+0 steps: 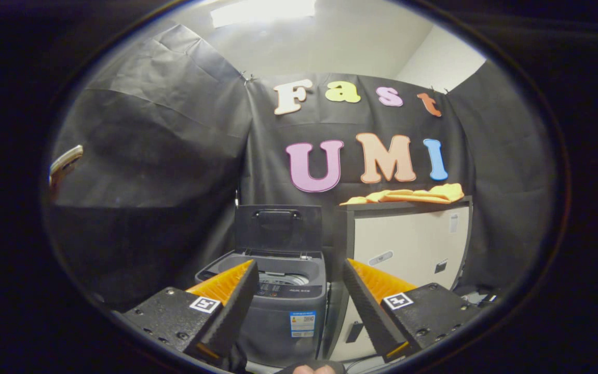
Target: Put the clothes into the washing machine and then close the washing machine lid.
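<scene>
Two fingers of the gripper (299,270) are gaping, holding nothing; washer (270,304) lid (278,227) is standing open for loading, clothes (408,195) (orange, probably folded) waiting on the cabinet (408,234).

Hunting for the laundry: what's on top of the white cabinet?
Orange clothes lie on the white cabinet, beyond the open, empty tongs. What lies under them is hidden.

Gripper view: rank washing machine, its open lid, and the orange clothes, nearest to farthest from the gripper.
1. Washing machine: just ahead of the open gripper, seen between its fingers.
2. Lid: raised upright at the machine's back.
3. Orange clothes: farthest, atop the cabinet to the right.
</scene>
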The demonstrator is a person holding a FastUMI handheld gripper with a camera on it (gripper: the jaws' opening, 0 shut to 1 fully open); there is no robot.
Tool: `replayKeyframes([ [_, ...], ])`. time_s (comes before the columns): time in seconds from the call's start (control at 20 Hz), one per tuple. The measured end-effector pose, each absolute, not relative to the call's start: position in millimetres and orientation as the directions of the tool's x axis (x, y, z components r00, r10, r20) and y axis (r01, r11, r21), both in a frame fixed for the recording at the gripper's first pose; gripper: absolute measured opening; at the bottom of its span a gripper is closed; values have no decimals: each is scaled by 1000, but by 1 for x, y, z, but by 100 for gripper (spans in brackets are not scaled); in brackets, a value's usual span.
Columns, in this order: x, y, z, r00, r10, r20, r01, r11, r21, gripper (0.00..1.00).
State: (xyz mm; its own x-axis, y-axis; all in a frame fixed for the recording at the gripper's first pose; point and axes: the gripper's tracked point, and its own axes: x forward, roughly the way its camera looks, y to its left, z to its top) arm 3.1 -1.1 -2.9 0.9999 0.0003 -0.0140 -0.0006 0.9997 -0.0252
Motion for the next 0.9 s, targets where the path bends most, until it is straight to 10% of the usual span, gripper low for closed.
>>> replayKeyframes([
  [0.9,30,-28,16,1000,-29,12,29,1000,2,98],
])
